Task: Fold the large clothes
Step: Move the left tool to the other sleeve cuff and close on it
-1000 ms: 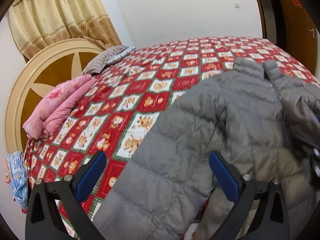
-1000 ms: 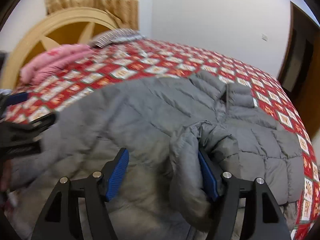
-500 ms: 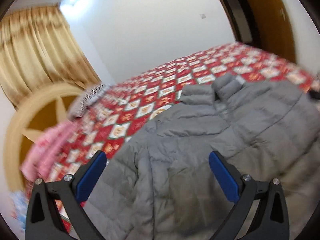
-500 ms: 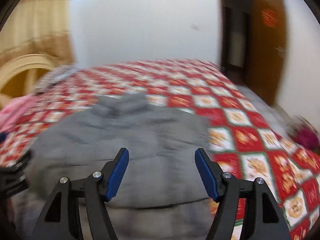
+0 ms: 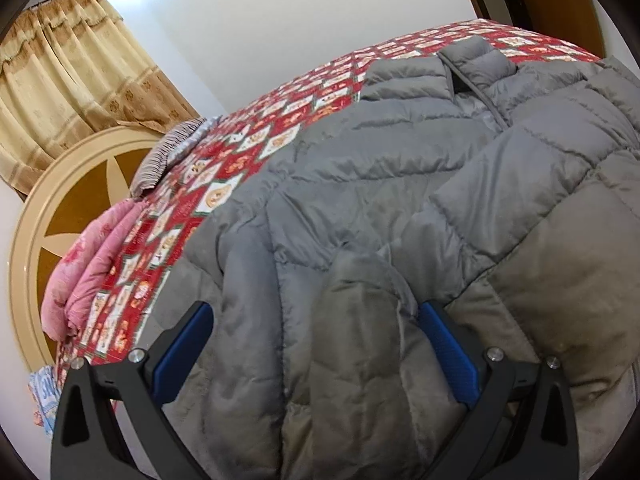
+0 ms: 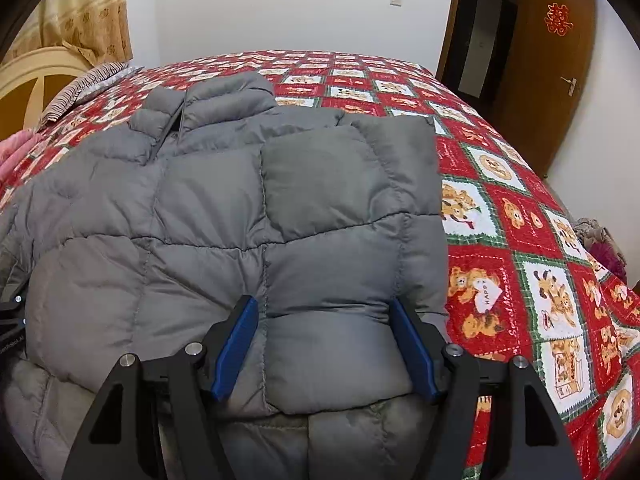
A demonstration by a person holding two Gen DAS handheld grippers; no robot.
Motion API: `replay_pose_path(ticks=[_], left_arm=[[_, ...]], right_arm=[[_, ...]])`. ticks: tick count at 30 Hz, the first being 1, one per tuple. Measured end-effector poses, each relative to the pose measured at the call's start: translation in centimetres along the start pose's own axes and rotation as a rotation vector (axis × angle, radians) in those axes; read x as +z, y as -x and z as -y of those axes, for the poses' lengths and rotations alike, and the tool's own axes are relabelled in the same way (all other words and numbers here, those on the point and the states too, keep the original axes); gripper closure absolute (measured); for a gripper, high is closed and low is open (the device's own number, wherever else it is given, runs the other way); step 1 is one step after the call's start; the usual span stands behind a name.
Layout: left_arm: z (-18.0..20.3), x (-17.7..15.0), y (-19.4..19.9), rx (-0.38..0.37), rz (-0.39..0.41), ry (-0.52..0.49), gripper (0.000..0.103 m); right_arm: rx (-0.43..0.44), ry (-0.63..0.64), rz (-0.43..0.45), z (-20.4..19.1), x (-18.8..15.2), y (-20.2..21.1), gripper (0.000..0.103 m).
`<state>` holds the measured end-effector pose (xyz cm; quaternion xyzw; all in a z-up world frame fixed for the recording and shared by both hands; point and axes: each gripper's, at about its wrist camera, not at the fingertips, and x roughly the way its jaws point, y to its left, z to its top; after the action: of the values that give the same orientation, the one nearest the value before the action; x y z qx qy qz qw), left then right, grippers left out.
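A grey quilted puffer jacket (image 5: pixel 400 200) lies on the bed, collar toward the far side, with both sleeves folded in over its body. It also fills the right wrist view (image 6: pixel 240 208). My left gripper (image 5: pixel 316 344) is open, its blue-padded jaws standing either side of the jacket's near left part, over a sleeve cuff. My right gripper (image 6: pixel 324 348) is open, its jaws straddling the near end of the folded right sleeve. Neither gripper pinches the fabric.
The bed has a red patterned quilt (image 6: pixel 520 240). A folded pink blanket (image 5: pixel 88 264) and a striped pillow (image 5: pixel 168 152) lie by the round headboard (image 5: pixel 48 208). A brown door (image 6: pixel 548 64) stands at the right. The left gripper (image 6: pixel 10 320) shows at the right view's left edge.
A second ago my right gripper held the sleeve raised over the jacket; it now lies folded flat. Both grippers swung away and came back down low over the near part.
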<state>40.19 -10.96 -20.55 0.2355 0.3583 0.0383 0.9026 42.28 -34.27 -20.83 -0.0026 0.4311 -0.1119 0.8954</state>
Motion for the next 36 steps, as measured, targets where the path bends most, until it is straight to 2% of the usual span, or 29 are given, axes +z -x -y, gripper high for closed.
replay_pose_path(ticks=[7,19,24,28,31,34,36], left_arm=[[0.0,-0.5,-0.5,-0.054,-0.019,0.052,0.0],[-0.1,-0.6,-0.6,-0.061,-0.018,0.065,0.0],[-0.2,-0.6,-0.7,-0.075,-0.022,0.077,0.0],[-0.3,-0.6,-0.8,-0.083,-0.026,0.084,0.0],[-0.6,-0.6,-1.0,-0.1,-0.036,0.097,0.0],[-0.8,-0.6,-1.1,-0.116,-0.042,0.107,0.0],[-0.8,-0.6,-1.0,-0.118,-0.041,0.108,0.0]], right_arm=[[-0.005,0.005,-0.012,0.2,-0.2,-0.4,0.034],[-0.044,0.086,-0.046,-0.7,0.4,-0.1,0.033],[-0.034,0.062,-0.021,-0.4,1.4,4.0,0.033],[0.056,0.08,0.005,-3.2,2.2,6.2,0.032],[0.126,0.09,-0.022,-5.8,1.7,4.8,0.032],[0.104,0.108,-0.062,-7.5,0.1,2.1,0.032],[0.101,0.084,-0.044,-7.4,-0.9,0.7,0.028]])
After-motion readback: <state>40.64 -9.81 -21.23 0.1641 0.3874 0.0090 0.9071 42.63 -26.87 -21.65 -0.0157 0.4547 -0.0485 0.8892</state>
